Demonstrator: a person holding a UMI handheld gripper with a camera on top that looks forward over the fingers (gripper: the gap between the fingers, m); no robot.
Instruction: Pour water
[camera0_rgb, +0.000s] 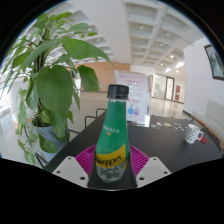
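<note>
A green plastic bottle (113, 140) with a black cap and a yellow label stands upright between my fingers. My gripper (112, 166) is shut on it, both magenta pads (85, 158) pressing its lower body. The bottle is held above the near end of a dark table (165, 140). A white mug (193, 133) with a pattern stands on the table, ahead and to the right of the fingers.
A large leafy potted plant (50, 80) stands close on the left. A small blue object (176, 125) lies on the table beyond the mug. A white board and an open hall lie behind the table.
</note>
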